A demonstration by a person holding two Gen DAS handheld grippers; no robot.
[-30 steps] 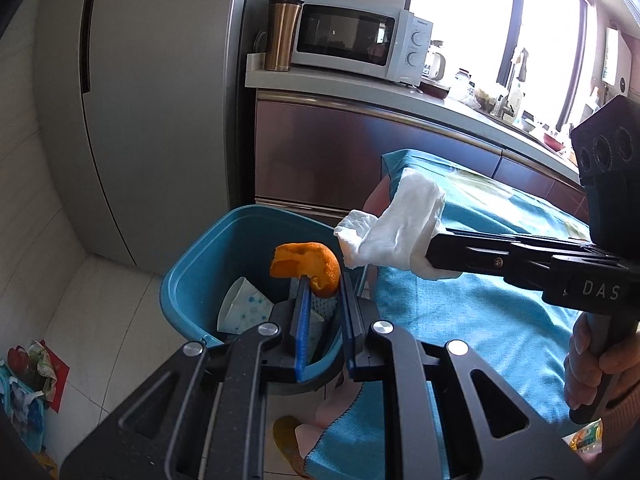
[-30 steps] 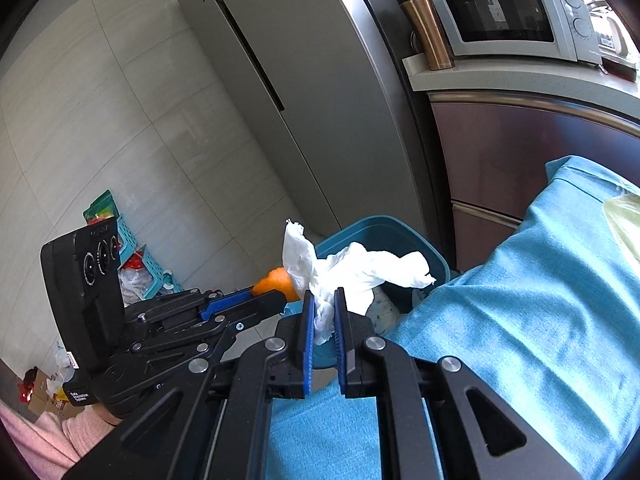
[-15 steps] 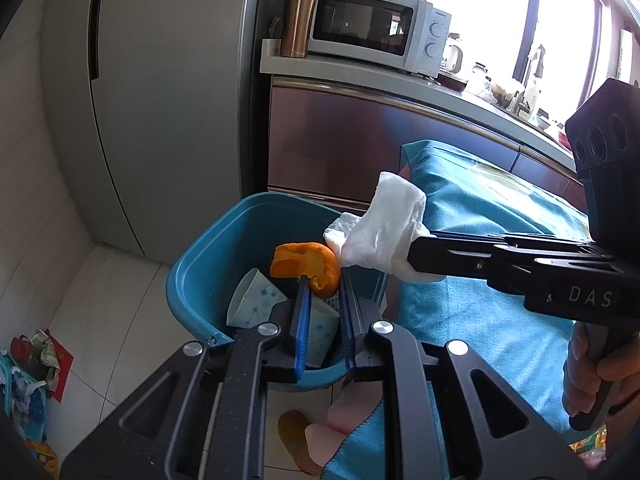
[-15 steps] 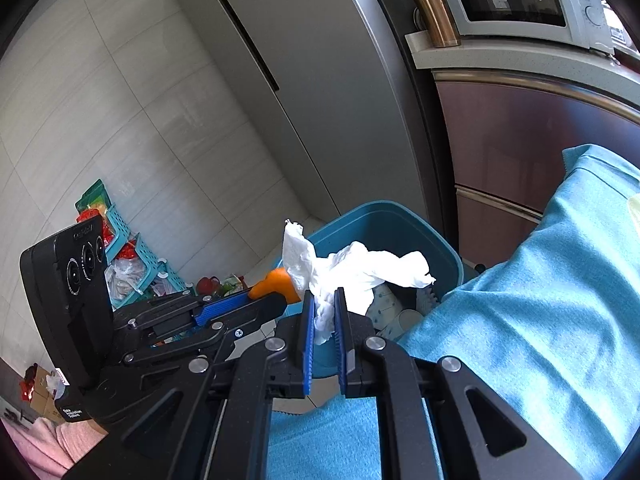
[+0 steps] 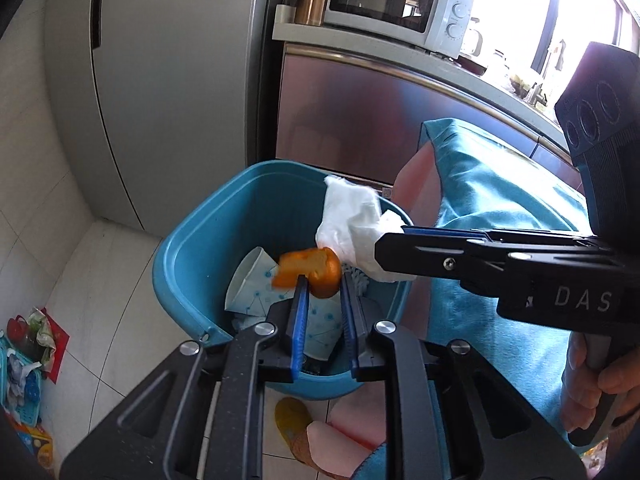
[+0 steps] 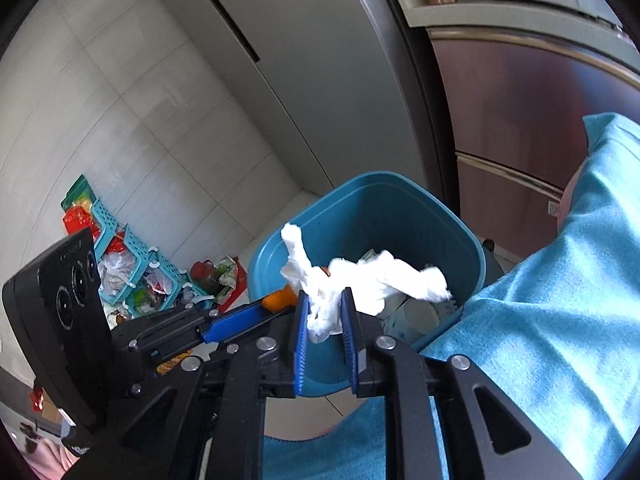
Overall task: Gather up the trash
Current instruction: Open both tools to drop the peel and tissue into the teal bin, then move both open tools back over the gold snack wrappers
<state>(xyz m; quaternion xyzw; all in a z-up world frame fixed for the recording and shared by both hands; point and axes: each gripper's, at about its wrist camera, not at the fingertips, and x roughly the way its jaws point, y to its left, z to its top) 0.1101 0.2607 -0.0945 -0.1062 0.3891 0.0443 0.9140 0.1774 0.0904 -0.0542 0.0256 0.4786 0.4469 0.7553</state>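
Observation:
A blue trash bin [image 5: 192,248] stands on the floor beside the table; it also shows in the right wrist view [image 6: 384,216]. Paper cups [image 5: 250,284] lie inside it. My left gripper [image 5: 323,286] is over the bin, jaws a little apart, with an orange peel [image 5: 310,266] between the fingertips. My right gripper [image 6: 325,312] is also over the bin with a crumpled white tissue [image 6: 372,276] between its parted jaws. In the left wrist view the tissue [image 5: 348,220] hangs just above the peel.
A blue cloth [image 5: 500,216] covers the table at the right. A steel fridge [image 5: 172,80] and a brown cabinet [image 5: 352,120] with a microwave [image 5: 384,4] stand behind the bin. Baskets of clutter [image 6: 132,264] sit on the floor at the left.
Both grippers have moved forward and down over the bin. Both pairs of jaws have widened slightly, loosening on the peel and the tissue.

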